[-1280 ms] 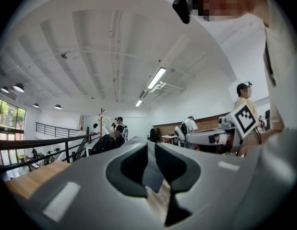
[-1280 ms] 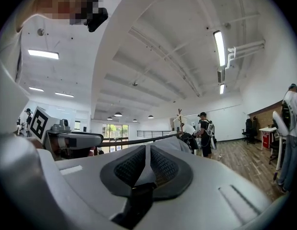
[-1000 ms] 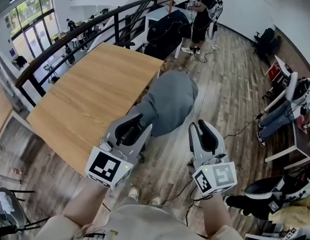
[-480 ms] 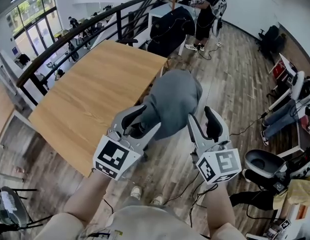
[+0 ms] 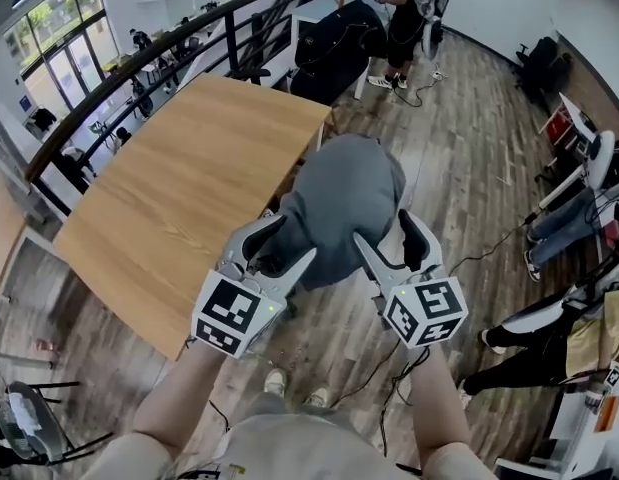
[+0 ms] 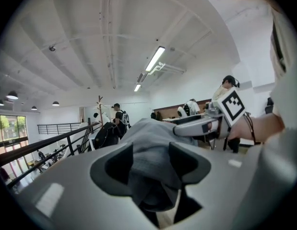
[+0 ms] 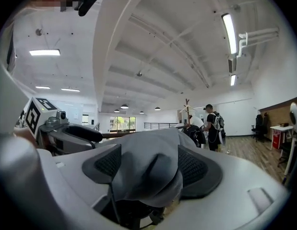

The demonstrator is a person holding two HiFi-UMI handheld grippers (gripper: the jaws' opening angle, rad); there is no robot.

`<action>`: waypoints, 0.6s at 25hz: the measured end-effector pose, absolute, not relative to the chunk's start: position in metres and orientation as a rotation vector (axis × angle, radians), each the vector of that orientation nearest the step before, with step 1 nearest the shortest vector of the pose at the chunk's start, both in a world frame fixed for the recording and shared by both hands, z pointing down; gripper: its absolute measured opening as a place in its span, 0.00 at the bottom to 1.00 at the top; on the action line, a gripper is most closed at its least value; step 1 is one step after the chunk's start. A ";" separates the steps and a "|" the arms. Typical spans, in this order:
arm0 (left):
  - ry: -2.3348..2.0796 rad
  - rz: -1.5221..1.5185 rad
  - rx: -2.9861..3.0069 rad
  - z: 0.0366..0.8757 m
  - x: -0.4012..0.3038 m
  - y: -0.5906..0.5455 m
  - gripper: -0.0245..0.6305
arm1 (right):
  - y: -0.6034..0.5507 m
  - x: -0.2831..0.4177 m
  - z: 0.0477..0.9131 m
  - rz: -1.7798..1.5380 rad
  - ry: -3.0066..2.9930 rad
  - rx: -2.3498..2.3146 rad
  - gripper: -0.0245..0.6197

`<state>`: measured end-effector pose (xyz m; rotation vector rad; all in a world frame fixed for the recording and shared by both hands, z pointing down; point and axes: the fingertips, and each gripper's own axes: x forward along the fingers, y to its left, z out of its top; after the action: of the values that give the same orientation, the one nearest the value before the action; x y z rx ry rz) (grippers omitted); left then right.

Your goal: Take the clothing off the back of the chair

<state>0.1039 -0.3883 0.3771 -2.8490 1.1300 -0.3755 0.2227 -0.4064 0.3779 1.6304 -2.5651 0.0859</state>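
We hold the left gripper [image 5: 294, 236] and the right gripper [image 5: 382, 228] at the near end of the clothing [image 5: 349, 198], one at each side of it; that way, we judge, the garment can be lifted evenly and not dragged off one corner. In each gripper view a thick fold of grey cloth fills the gap between the dark pads and touches both; so the jaws stand part-way closed and gripping fabric, neither gaping nor fully together.

The clothing is draped over the chair, which it covers almost wholly; we cannot make out the chair back beneath it. It sits just beside the right-hand long edge of the wooden table [image 5: 189, 188], about midway along that edge, between the far right corner and the near corner; the left gripper is the one closer to the edge.

The garment is plain mid-grey, soft and rather heavy-looking; it lies in a smooth dome on top and gathers into creases where the jaws pinch it. We judge it will sag and trail once raised.
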 end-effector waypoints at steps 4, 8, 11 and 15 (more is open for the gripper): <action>1.117 -0.412 -2.887 0.390 0.106 -0.399 0.42 | -0.424 0.231 0.402 0.192 -2.587 1.633 0.68; 1.104 -0.401 -2.934 0.397 0.109 -0.405 0.41 | -0.435 0.231 0.415 0.289 -2.627 1.605 0.69; 1.088 -0.378 -2.960 0.400 0.111 -0.408 0.40 | -0.439 0.227 0.420 0.325 -2.662 1.577 0.62; 1.056 -0.378 -2.941 0.403 0.114 -0.412 0.35 | -0.441 0.220 0.423 0.328 -2.686 1.556 0.43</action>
<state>0.1136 -0.4121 0.4026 -2.9414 1.0560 -0.3784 0.2204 -0.4410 0.4231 1.5560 -2.6864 0.3276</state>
